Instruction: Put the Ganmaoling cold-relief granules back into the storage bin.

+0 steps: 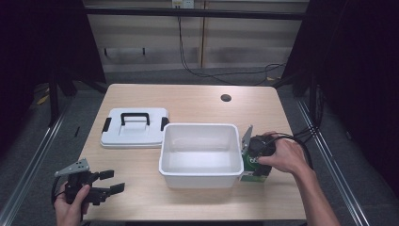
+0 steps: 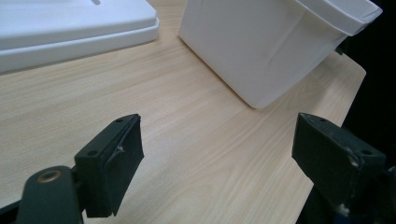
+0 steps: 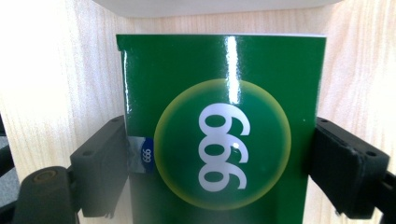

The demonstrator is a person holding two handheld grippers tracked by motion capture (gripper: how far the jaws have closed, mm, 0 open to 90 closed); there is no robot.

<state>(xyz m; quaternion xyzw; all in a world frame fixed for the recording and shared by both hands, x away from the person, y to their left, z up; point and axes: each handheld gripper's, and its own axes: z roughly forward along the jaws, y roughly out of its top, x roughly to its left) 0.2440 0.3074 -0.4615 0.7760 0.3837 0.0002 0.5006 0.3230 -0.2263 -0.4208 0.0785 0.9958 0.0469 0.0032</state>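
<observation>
A green box [image 3: 219,70] printed with white digits in a yellow-edged circle lies on the wooden table, just right of the white tub [image 1: 200,175]. My right gripper [image 3: 219,158] points down at it, with one black jaw pressed against each long side. In the high view the same green box [image 1: 252,176] peeks out under the hand holding the right gripper [image 1: 256,165]. My left gripper [image 1: 113,181] rests near the table's front left corner, jaws wide apart and holding nothing. In its own view the left gripper [image 2: 219,149] faces the white tub [image 2: 261,51].
A white lid [image 1: 134,134] with a black handle and black clips lies flat to the left of the tub, also seen as the white lid [image 2: 70,28]. A cable hole [image 1: 226,98] sits at the table's far side. Dark floor and metal rails surround the table.
</observation>
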